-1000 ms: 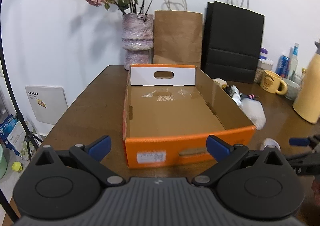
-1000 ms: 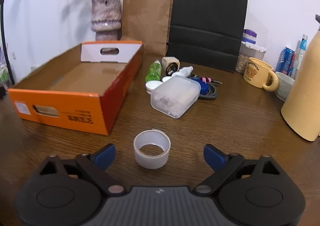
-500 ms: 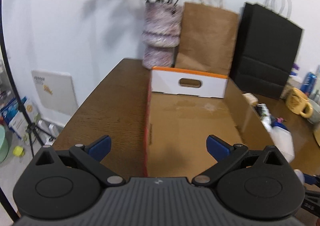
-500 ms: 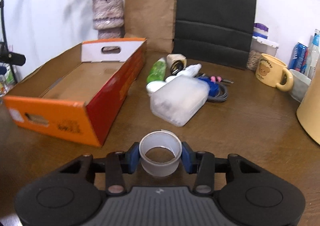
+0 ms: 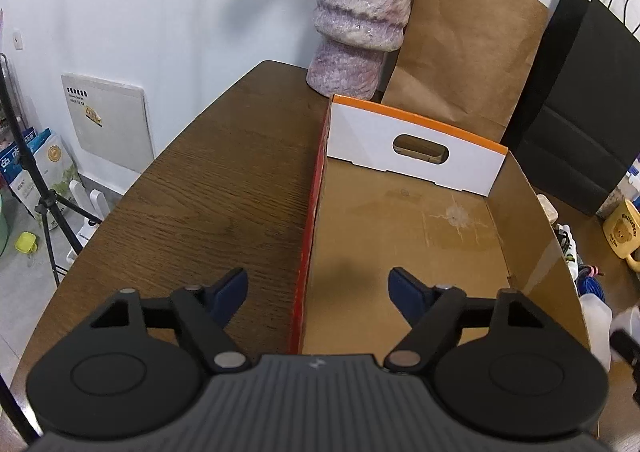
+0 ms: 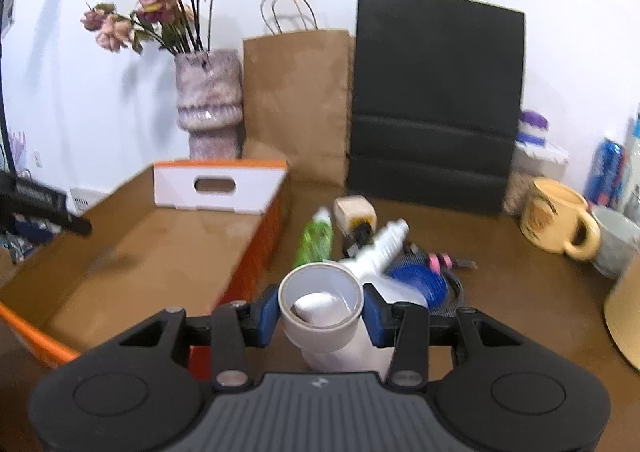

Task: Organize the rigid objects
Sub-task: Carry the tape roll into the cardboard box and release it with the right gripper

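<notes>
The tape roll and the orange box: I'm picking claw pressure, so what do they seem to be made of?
The tape roll looks like translucent plastic film on a pale core, smooth and faintly glossy: light passes through its wall. The orange box looks like matte corrugated cardboard: raw brown inside with scuffs, a folded white end panel, a punched handle slot. The core's material is not clear.

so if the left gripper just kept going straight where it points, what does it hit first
Most likely the left side wall of the orange cardboard box: the open left gripper straddles that wall, nothing between its fingers. Depth is hard to judge.
</notes>
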Tool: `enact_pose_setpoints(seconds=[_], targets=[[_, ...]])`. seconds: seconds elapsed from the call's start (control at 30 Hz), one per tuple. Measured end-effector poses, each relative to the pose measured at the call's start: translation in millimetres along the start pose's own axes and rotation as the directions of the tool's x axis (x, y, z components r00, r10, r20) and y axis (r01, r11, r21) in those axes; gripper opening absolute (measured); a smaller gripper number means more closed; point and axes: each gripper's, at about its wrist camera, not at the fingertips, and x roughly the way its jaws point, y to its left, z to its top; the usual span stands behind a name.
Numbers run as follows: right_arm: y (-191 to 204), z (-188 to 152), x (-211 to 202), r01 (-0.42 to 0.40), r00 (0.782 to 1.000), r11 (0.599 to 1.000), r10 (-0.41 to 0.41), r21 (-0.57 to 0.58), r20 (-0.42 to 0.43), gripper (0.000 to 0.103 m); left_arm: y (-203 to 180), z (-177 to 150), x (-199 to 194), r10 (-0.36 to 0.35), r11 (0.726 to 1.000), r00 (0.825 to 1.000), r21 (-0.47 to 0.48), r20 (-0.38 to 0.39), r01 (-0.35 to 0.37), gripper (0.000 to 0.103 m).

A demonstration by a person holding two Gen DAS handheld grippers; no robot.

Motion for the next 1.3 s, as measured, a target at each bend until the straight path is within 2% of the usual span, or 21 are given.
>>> enact_pose_setpoints(seconds=[0.17, 0.23, 0.27, 0.33, 0.43, 0.57, 0.77, 0.93, 1.1, 1.3], targets=[[12, 25, 17, -0.038, 0.999, 0.999, 0.039, -0.022, 0.035, 0.042, 4, 4, 11, -0.004, 1.000, 0.999, -0.001, -0.037, 0.004, 0.060], [16, 32, 23, -0.053, 0.998, 0.998, 0.054, -0.029, 0.044, 0.042, 5, 6, 17, -0.008, 1.000, 0.998, -0.007, -0.056, 0.008, 0.045], [18, 35, 26, -0.058, 0.997, 0.998, 0.060, -0.031, 0.049, 0.042, 5, 7, 20, -0.008, 1.000, 0.998, -0.011, -0.066, 0.007, 0.042], [22, 41, 34, -0.067, 0.996, 0.997, 0.068, -0.031, 0.054, 0.042, 5, 7, 24, -0.012, 1.000, 0.997, -0.014, -0.082, 0.011, 0.026], [27, 45, 42, -0.084, 0.995, 0.996, 0.086, -0.036, 0.045, 0.042, 6, 5, 27, -0.008, 1.000, 0.996, -0.011, -0.092, 0.007, 0.016], [33, 44, 46, -0.104, 0.994, 0.993, 0.106, -0.049, 0.031, 0.042, 6, 4, 28, -0.001, 1.000, 0.996, -0.007, -0.087, 0.001, 0.012], [43, 45, 49, -0.120, 0.993, 0.991, 0.121, -0.066, 0.011, 0.042, 6, 4, 31, 0.001, 1.000, 0.995, 0.004, -0.099, 0.000, 0.012], [69, 63, 59, -0.140, 0.990, 0.976, 0.138, -0.164, -0.022, 0.042, 9, 5, 34, -0.005, 1.000, 0.993, -0.001, -0.117, 0.004, 0.011], [100, 80, 85, -0.165, 0.984, 0.955, 0.144, -0.246, -0.103, 0.042, 8, 3, 33, -0.004, 1.000, 0.993, 0.005, -0.116, 0.004, 0.011], [127, 82, 117, -0.191, 0.969, 0.936, 0.131, -0.295, -0.211, 0.042, 7, 3, 34, -0.002, 1.000, 0.994, 0.011, -0.111, 0.003, 0.011]])
